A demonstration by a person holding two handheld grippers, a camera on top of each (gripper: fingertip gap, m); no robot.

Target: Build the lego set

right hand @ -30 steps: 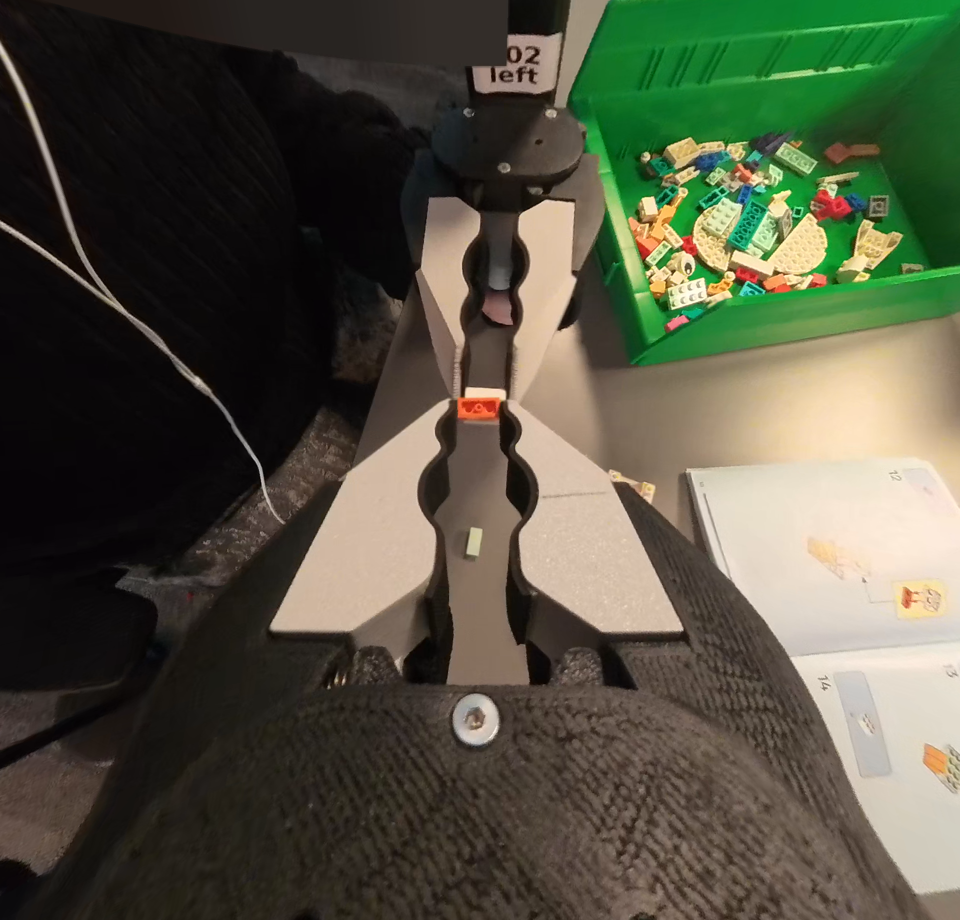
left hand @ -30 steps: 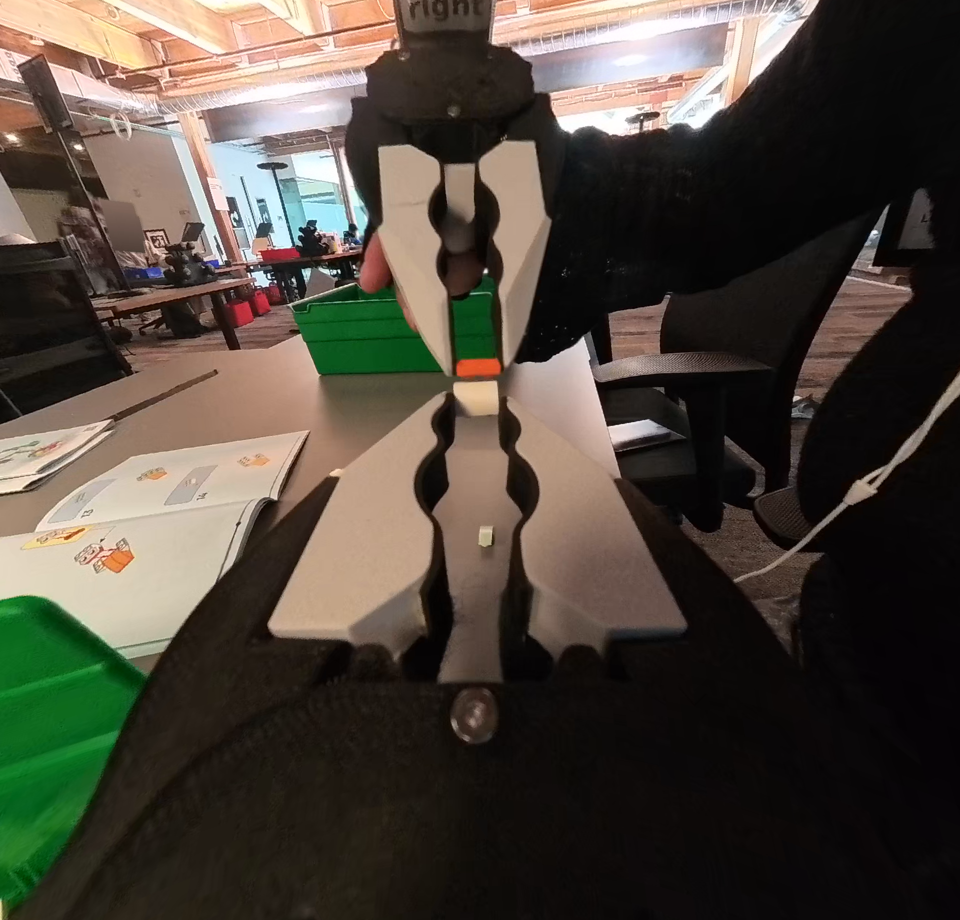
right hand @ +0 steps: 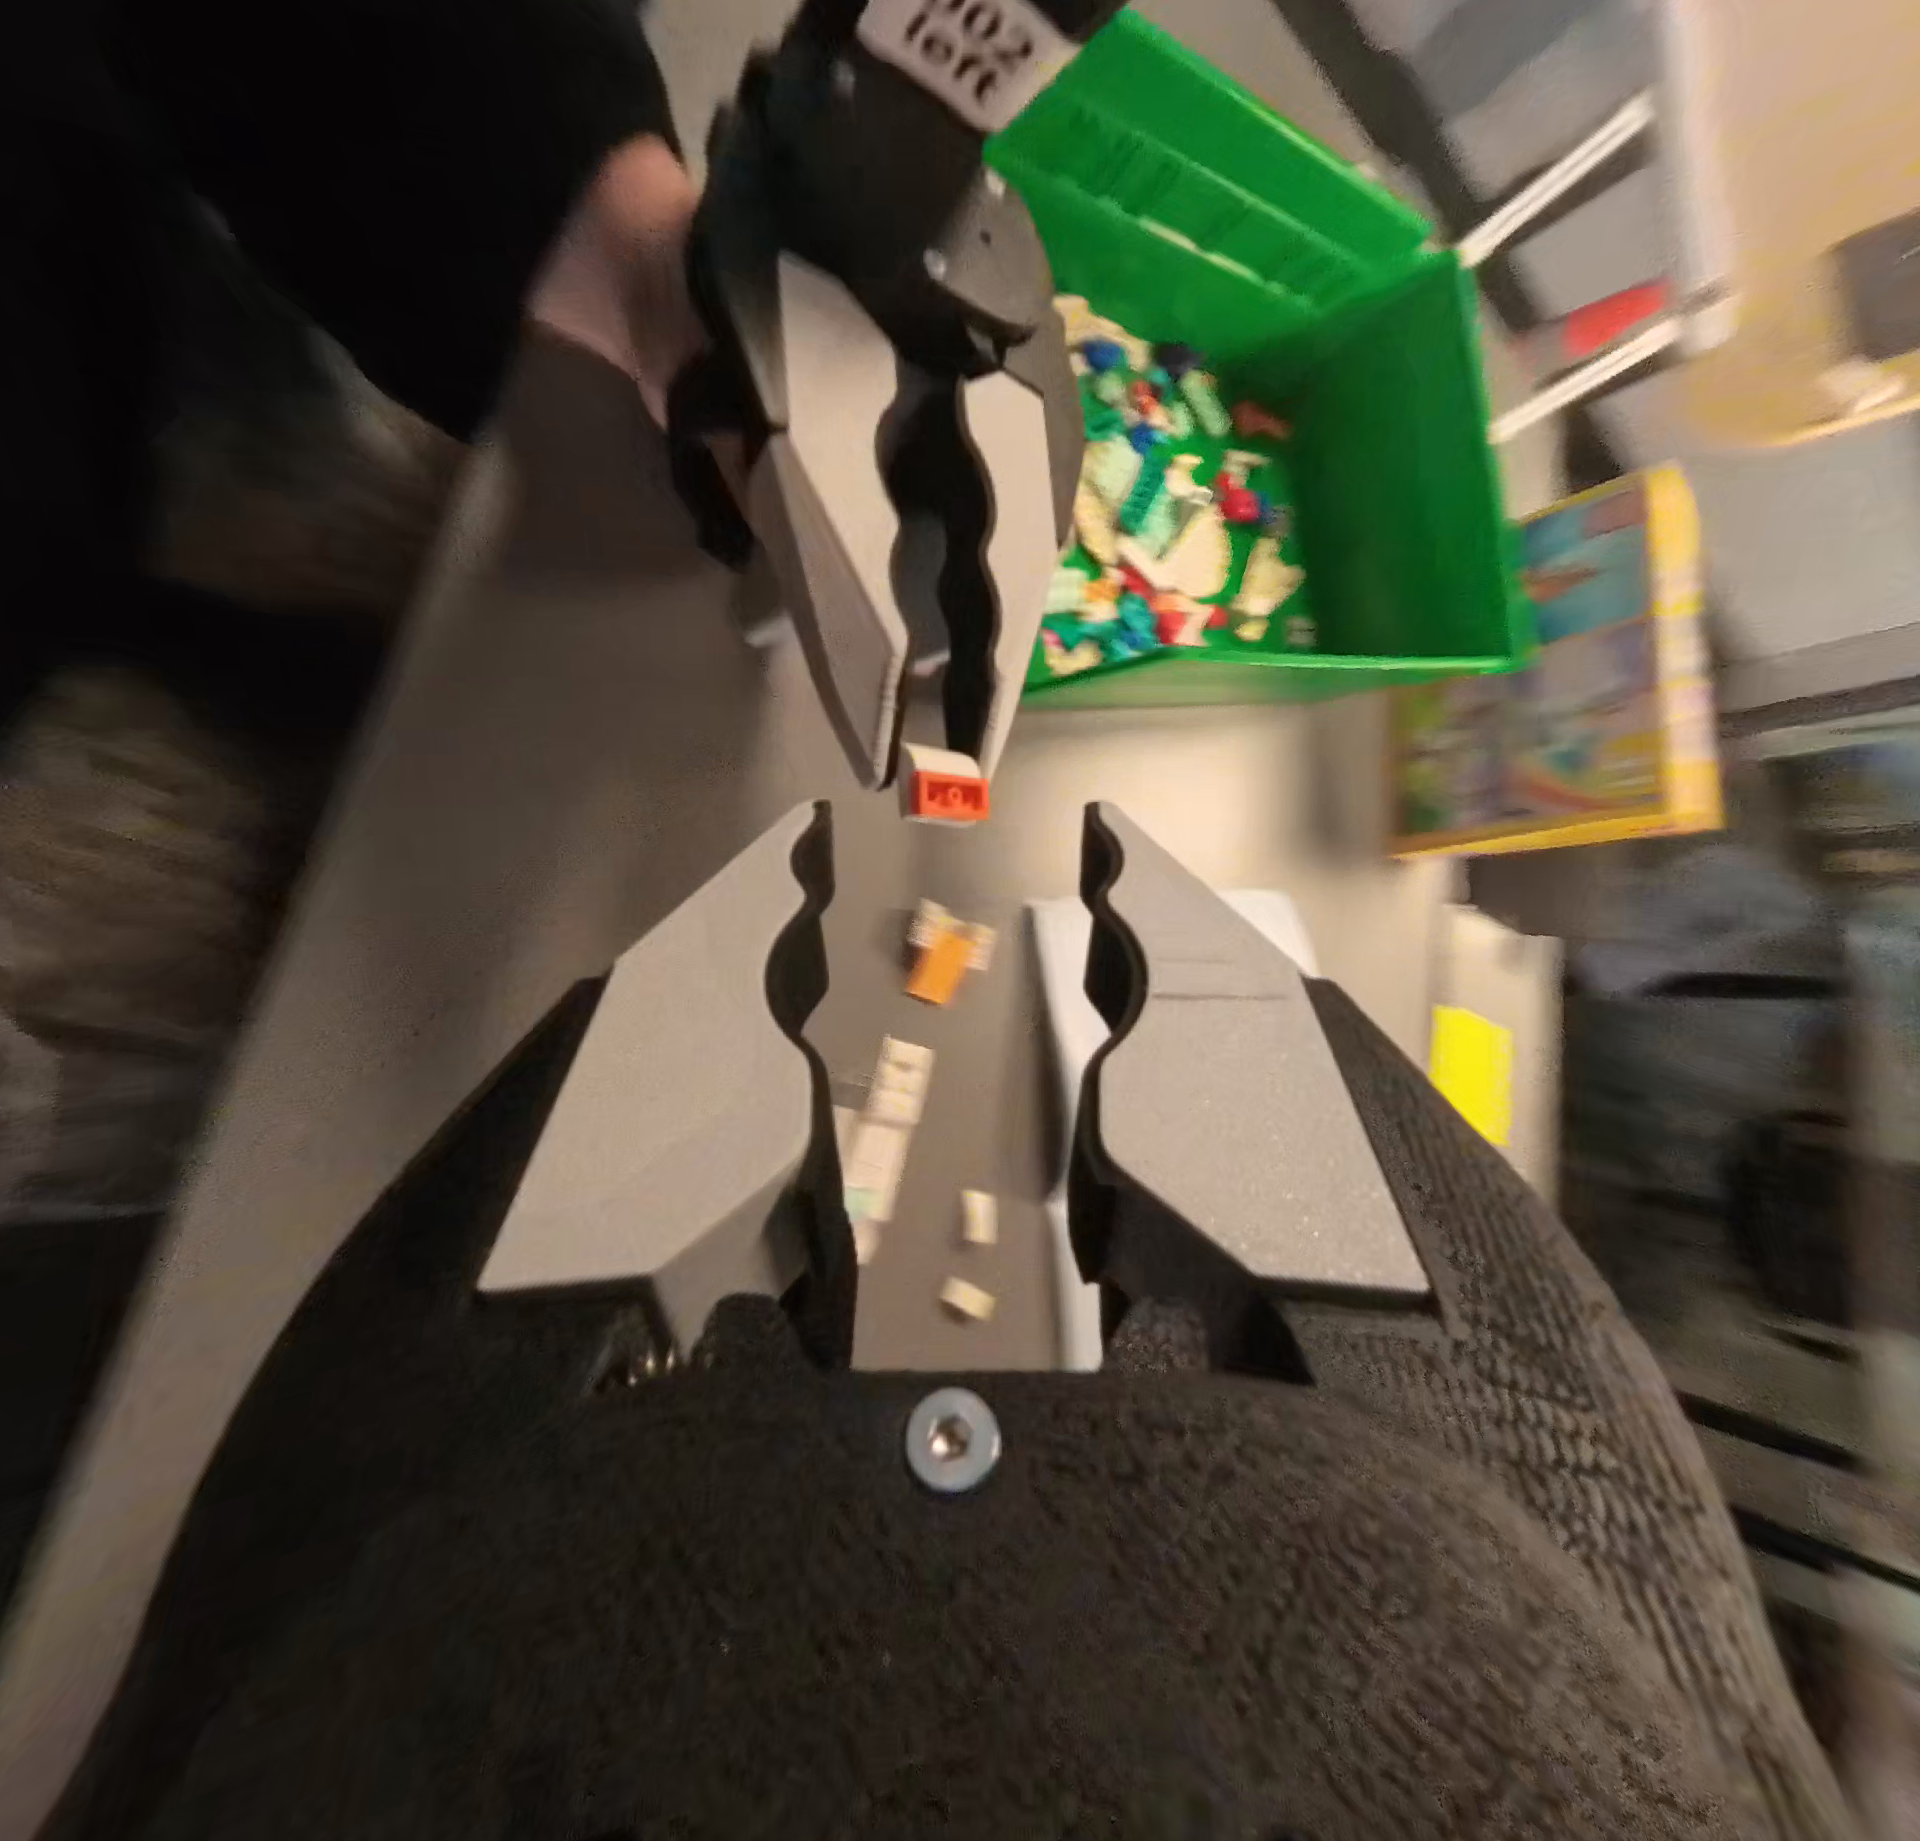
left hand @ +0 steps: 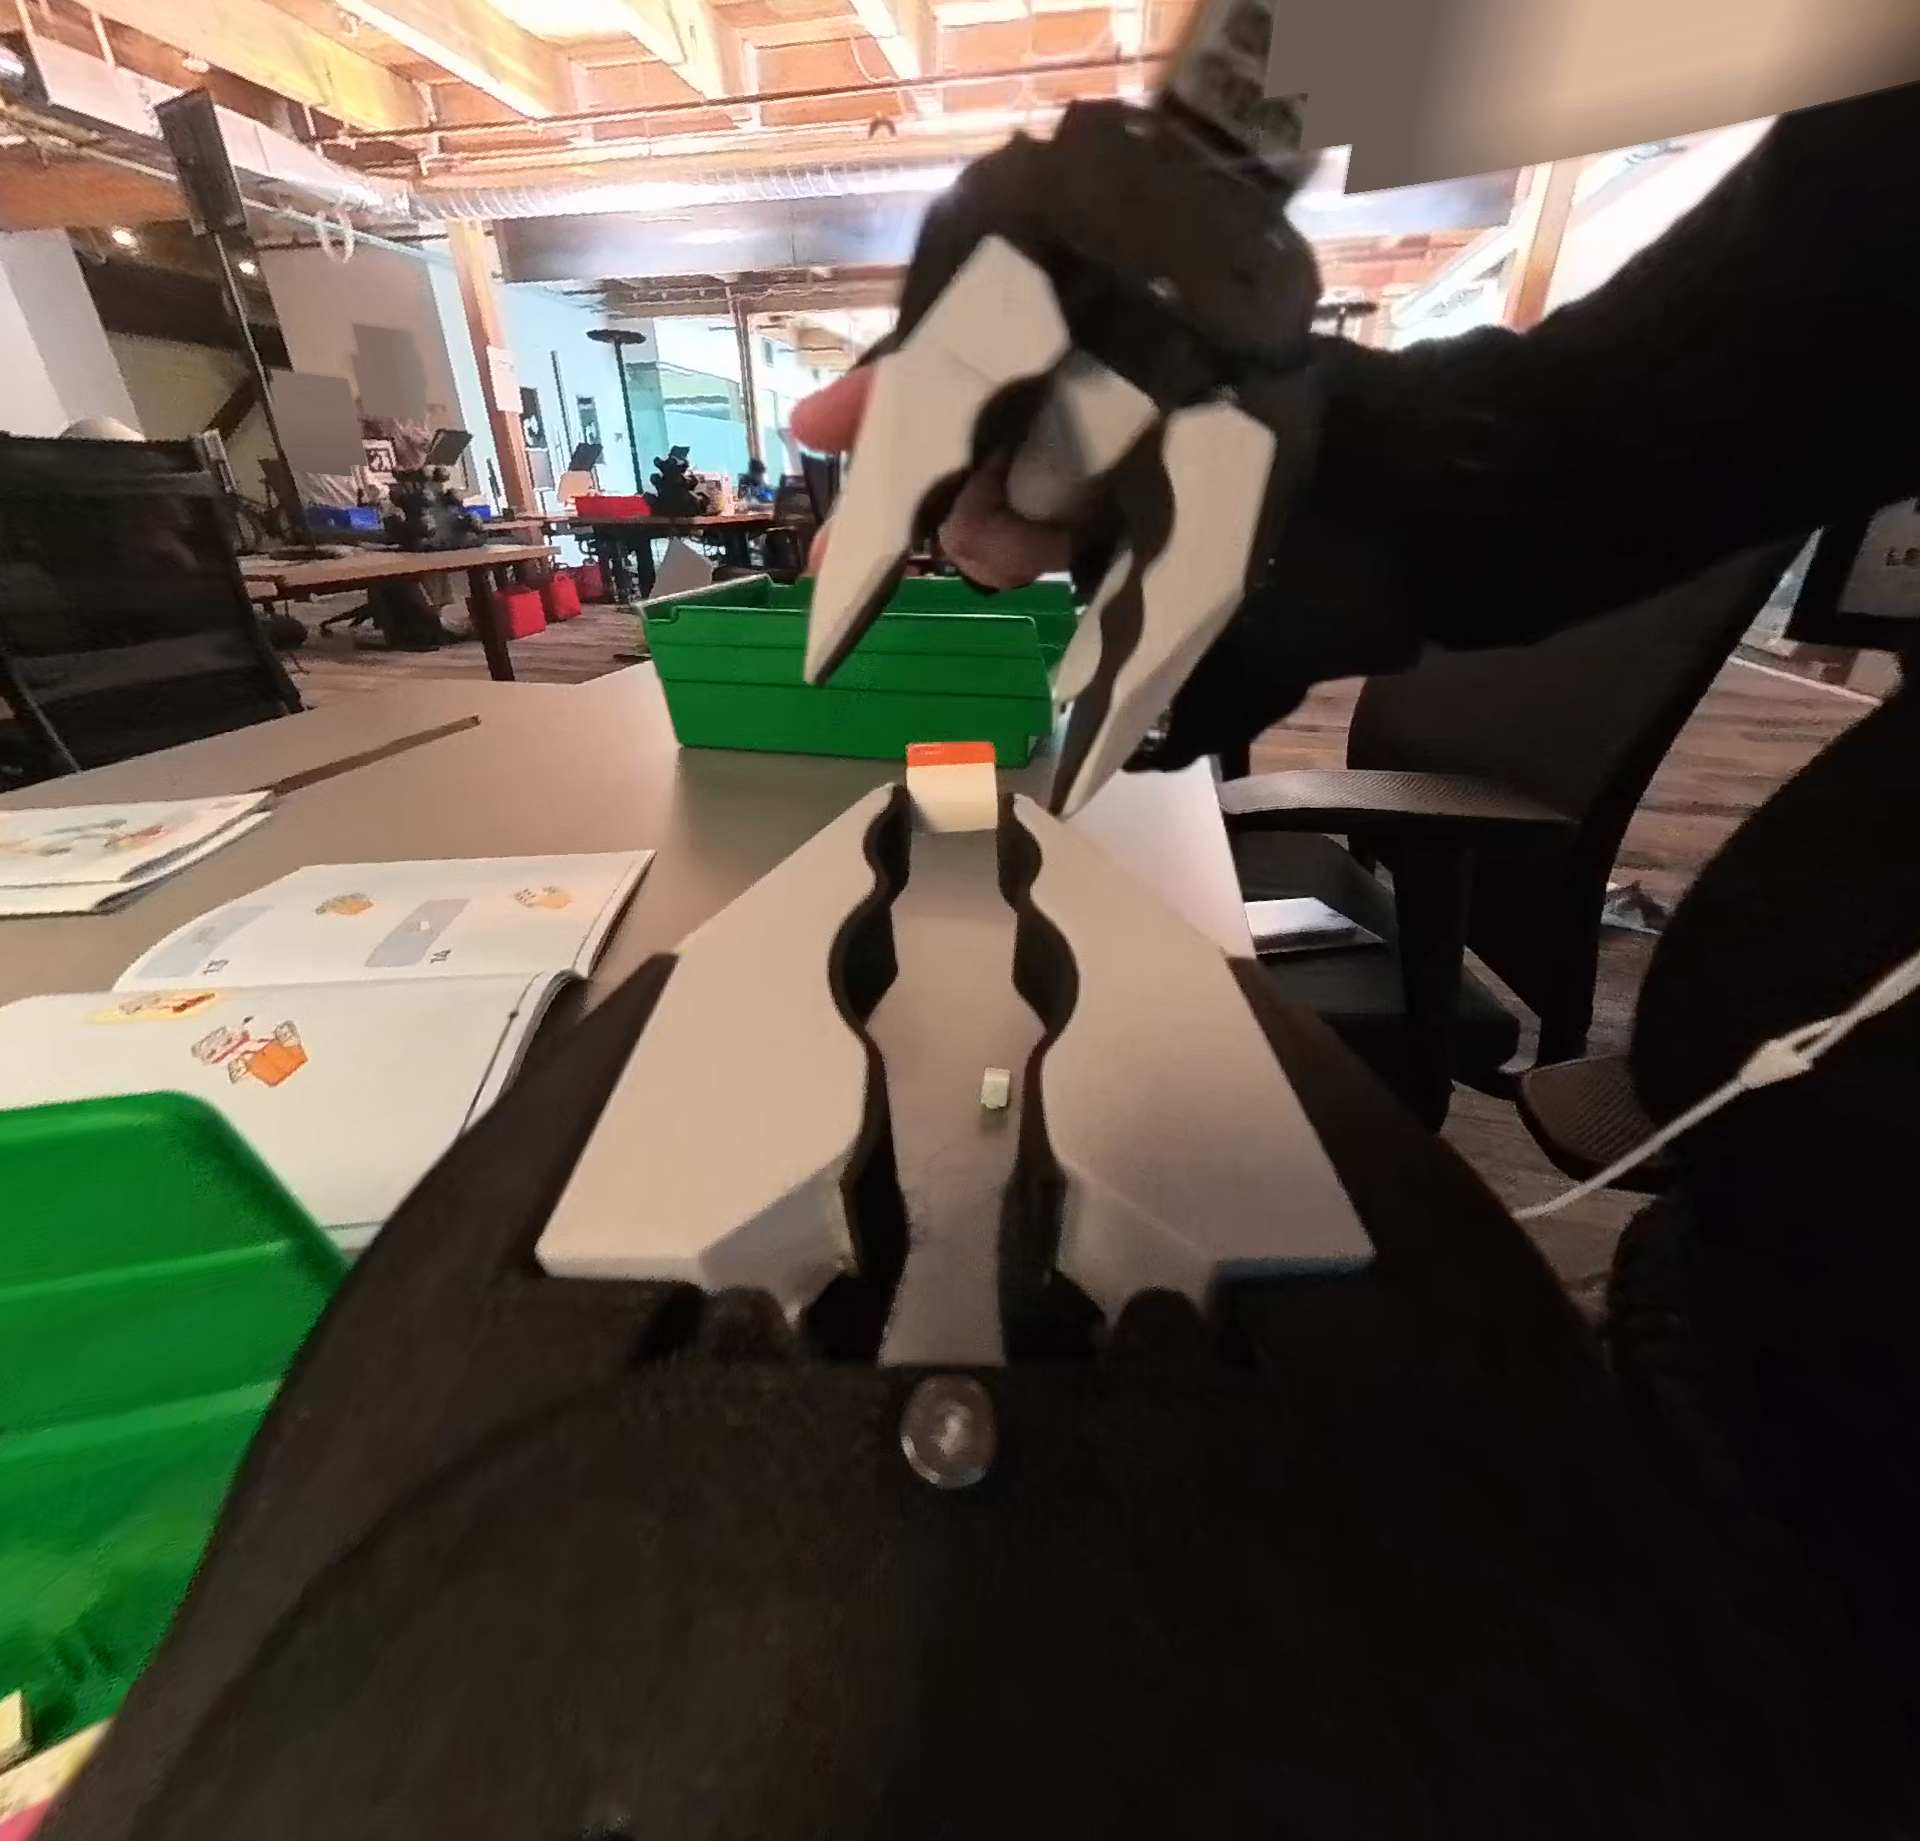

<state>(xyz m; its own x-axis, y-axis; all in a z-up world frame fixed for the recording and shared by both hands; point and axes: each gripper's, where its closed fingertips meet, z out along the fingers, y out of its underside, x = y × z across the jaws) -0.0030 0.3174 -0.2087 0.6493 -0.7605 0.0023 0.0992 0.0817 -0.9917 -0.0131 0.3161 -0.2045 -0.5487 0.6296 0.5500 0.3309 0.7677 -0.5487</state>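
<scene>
My left gripper [left hand: 948, 804] is shut on a small white brick with an orange plate on top [left hand: 948, 789]; the joined piece also shows in the right wrist view [right hand: 943, 792], held at the left gripper's [right hand: 935, 768] tips. My right gripper [right hand: 951, 815] is open and empty, just below that piece. In the left wrist view the right gripper [left hand: 940, 742] hangs open above and behind the brick, tilted. Several loose small bricks [right hand: 940, 950] lie on the grey table [right hand: 582, 752] between my right fingers.
A green bin [right hand: 1382, 503] of mixed bricks stands on the table; it also shows in the left wrist view [left hand: 862, 669]. An open instruction booklet [left hand: 343, 970] lies to the left, with another green bin [left hand: 114, 1272] near it. A colourful box [right hand: 1558, 669] stands at right. A black chair [left hand: 1455, 856] stands beside the table.
My right gripper has opened, let go of the orange plate and pulled back, tilting. The orange plate now stays on the white brick in my left gripper.
</scene>
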